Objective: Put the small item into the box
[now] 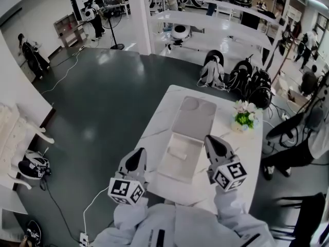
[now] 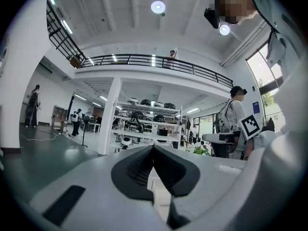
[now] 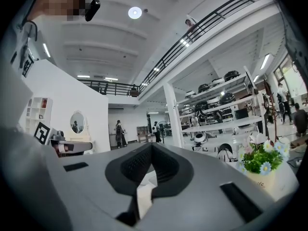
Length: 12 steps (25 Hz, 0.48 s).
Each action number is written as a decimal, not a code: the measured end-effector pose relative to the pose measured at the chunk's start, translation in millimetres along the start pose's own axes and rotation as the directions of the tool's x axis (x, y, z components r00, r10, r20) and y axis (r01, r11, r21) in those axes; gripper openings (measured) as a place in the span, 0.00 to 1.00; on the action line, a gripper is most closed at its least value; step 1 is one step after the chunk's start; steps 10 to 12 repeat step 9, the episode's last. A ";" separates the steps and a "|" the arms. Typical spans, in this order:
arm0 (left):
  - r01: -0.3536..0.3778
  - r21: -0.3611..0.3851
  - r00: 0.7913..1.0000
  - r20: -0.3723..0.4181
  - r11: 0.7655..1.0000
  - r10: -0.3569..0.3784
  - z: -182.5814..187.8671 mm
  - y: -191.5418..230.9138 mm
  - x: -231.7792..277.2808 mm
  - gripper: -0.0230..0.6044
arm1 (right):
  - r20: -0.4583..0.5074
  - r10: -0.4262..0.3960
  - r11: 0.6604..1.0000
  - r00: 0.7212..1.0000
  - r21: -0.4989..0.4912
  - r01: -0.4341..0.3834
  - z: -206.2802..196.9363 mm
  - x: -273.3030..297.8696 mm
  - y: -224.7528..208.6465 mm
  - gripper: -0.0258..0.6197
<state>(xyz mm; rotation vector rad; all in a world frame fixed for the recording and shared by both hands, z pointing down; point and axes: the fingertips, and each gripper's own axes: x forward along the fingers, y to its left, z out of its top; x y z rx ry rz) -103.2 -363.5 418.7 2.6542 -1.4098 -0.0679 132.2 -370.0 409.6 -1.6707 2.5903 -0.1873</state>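
Left gripper (image 1: 136, 156), right gripper (image 1: 212, 142): both closed, empty, flanking box (image 1: 177, 170). Risk: closed tips shoving small item (image 1: 178, 153) or box toward near edge of surface (image 1: 154, 133).

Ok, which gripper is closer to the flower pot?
The right gripper: the flower pot stands just beyond it, on the table's right side, while the left gripper sits across the box from it.
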 end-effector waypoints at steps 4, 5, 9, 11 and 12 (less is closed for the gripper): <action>-0.008 0.006 1.000 0.000 1.000 0.008 -2.7 0.0 -2.5 0.03 | -0.003 -0.005 1.000 1.000 -0.001 0.005 -0.5 -5.2 -6.3 0.03; -0.012 0.003 1.000 -0.001 1.000 0.012 -2.5 -0.4 -2.4 0.03 | -0.003 -0.008 1.000 1.000 -0.001 0.008 -0.3 -6.0 -7.6 0.03; -0.022 -0.005 1.000 -0.006 1.000 0.021 -3.3 -1.4 -1.0 0.03 | 0.000 -0.014 1.000 1.000 -0.005 0.014 1.0 -6.9 -11.5 0.03; -0.022 -0.005 1.000 -0.006 1.000 0.021 -3.3 -1.4 -1.0 0.03 | 0.000 -0.014 1.000 1.000 -0.005 0.014 1.0 -6.9 -11.5 0.03; -0.022 -0.005 1.000 -0.006 1.000 0.021 -3.3 -1.4 -1.0 0.03 | 0.000 -0.014 1.000 1.000 -0.005 0.014 1.0 -6.9 -11.5 0.03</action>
